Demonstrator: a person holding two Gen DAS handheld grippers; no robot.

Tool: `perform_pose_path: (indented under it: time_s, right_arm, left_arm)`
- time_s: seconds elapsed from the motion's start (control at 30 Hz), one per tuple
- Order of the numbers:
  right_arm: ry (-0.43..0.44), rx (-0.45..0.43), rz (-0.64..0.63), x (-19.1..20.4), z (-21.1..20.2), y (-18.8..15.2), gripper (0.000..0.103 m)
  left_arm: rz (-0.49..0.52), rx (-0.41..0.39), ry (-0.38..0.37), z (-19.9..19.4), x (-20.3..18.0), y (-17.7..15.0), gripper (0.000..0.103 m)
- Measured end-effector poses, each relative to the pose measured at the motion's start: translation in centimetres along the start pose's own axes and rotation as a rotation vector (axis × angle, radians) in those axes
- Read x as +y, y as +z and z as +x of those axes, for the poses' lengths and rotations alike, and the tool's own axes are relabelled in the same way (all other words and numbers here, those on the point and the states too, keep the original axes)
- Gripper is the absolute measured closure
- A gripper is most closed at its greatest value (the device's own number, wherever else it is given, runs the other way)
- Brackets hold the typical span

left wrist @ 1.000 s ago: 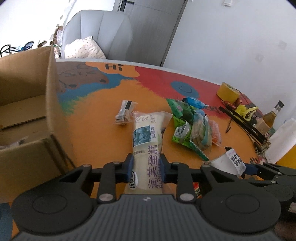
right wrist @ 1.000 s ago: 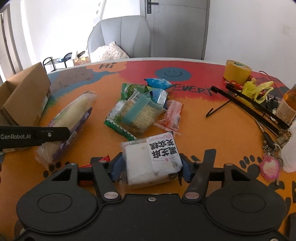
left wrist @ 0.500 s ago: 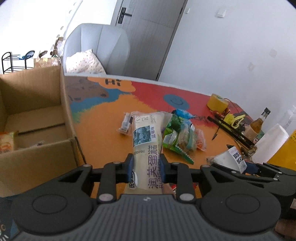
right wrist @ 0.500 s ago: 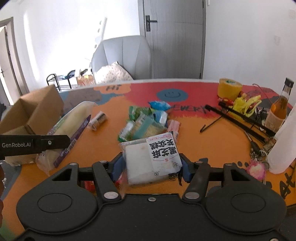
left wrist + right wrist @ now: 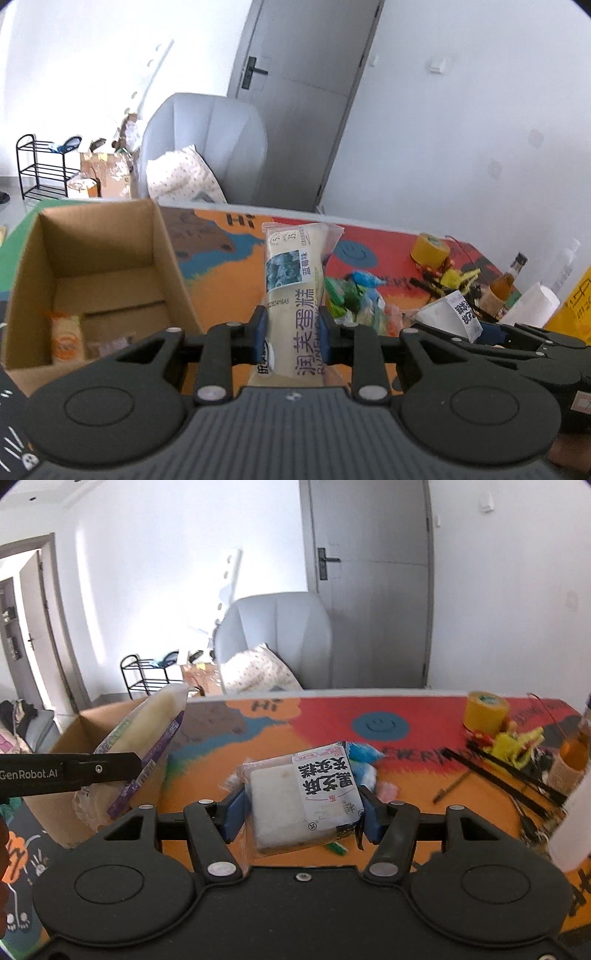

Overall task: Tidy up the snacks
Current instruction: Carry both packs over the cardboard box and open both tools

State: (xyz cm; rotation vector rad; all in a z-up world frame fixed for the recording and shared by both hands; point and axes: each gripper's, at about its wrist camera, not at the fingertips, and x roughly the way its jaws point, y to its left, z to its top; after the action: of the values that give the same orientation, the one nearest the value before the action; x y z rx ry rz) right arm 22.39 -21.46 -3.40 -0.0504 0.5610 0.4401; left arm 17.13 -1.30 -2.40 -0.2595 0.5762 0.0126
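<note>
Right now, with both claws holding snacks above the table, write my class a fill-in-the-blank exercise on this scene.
1. The left claw grips a long cake packet with ____ lettering.
2. The right claw is shut on a square packet printed with bold ____ characters.
3. The open cardboard box stands on the table to the ____ of the long cake packet in the left wrist view.
4. The roll of tape is ____ in colour.

Missing words: purple; black; left; yellow

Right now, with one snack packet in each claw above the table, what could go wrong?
1. The left claw grips the long cake packet near one end; it may sag or slip.
2. The right claw pinches the square packet only by its sides; it may drop.
3. Both claws sit close, so packets may collide at the cardboard box.
</note>
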Motion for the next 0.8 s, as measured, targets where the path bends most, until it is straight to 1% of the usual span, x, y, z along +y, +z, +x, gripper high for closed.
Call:
perform_pose_path:
  time_s: [0.17,0.33,0.47,0.67,0.8]
  right_arm:
    - [0.039,-0.025,-0.021,1.6,0.6,1.3,0.045]
    - [0.093,-0.043,-0.042,3.8,1.6,2.6,0.045]
    - [0.138,-0.046,-0.051,5.7,2.7,3.8,0.045]
    - [0.175,-0.048,-0.076,8.7,4.5,5.3,0.045]
    - [0.195,-0.038,-0.102,10.5,5.8,5.9,0.045]
  left_arm:
    - [-0.013,-0.030,0.033,-0.9,1.1,1.0,0.076]
    - [-0.022,-0.057,0.074,-1.7,3.0,1.8,0.076]
    - [-0.048,-0.077,0.108,-2.2,5.0,2.7,0.076]
    - [-0.085,-0.079,0.161,-2.4,8.8,3.8,0.076]
    - [-0.113,-0.073,0.183,-2.1,11.2,4.2,0.076]
